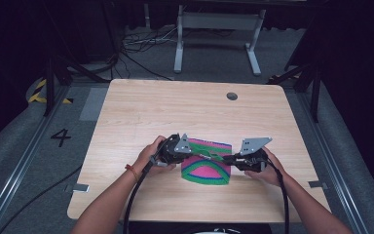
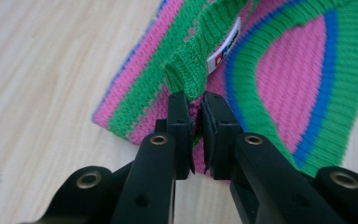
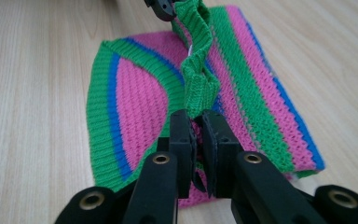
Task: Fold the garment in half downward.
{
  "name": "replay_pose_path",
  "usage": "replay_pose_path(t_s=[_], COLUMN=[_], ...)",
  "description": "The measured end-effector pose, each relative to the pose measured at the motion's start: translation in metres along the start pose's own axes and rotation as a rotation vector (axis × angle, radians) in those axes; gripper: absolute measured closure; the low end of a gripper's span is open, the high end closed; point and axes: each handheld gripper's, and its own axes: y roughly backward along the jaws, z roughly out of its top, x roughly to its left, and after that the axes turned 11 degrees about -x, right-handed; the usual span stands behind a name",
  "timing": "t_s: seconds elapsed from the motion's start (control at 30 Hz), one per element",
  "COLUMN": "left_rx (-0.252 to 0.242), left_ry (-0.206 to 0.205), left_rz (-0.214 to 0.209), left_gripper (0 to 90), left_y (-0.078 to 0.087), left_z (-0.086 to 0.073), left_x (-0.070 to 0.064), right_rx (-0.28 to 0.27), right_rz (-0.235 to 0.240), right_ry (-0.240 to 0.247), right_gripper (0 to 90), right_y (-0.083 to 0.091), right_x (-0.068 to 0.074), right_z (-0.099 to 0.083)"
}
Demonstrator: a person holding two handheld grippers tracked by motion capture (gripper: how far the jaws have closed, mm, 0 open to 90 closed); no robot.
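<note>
knitted green edge of the hat (image 1: 205,168) runs side to side on the desk (image 1: 141,107) between us; left hand-held gripper (image 2: 195,105) and right hand-held gripper (image 3: 198,116) each pinch one end.

A lab or recording studio: black curtains, grey carpet, cables (image 1: 141,41) on the floor beyond the grippers, a taped "4" (image 1: 61,137) left of them.
</note>
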Motion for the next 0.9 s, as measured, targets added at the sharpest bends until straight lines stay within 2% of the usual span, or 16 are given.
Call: replay_pose_path(t_s=[0.13,0.27,0.33,0.43,0.63,0.8,0.9], left_rx=[0.027,0.036,0.035,0.036,0.023,0.053,0.037], left_ry=[-0.014,-0.014,-0.018,-0.027,-0.049,-0.053,-0.045], left_rz=[-0.028,-0.038,-0.039,-0.026,-0.034,-0.053,-0.06], left_gripper=[82.0,82.0,82.0,82.1,80.9,75.1,72.6], left_y=[-0.003,-0.002,0.0,0.005,0.014,0.006,0.007], left_z=[-0.004,-0.008,-0.008,-0.005,-0.002,-0.012,-0.012], left_x=[-0.006,-0.011,-0.013,-0.016,-0.027,-0.04,-0.043], right_rx=[0.034,0.059,0.054,0.041,0.03,0.072,0.099], right_rz=[0.005,0.008,0.005,0.007,0.032,0.045,0.035], right_ry=[0.003,0.003,-0.006,0.007,0.044,0.061,0.058], right_gripper=[83.0,82.5,83.5,84.4,84.6,83.8,82.2], right_y=[-0.003,-0.004,-0.004,-0.001,0.008,0.006,0.002], right_x=[0.004,0.008,0.009,0.013,0.026,0.036,0.035], right_z=[-0.004,-0.008,-0.01,-0.007,0.0,-0.009,-0.016])
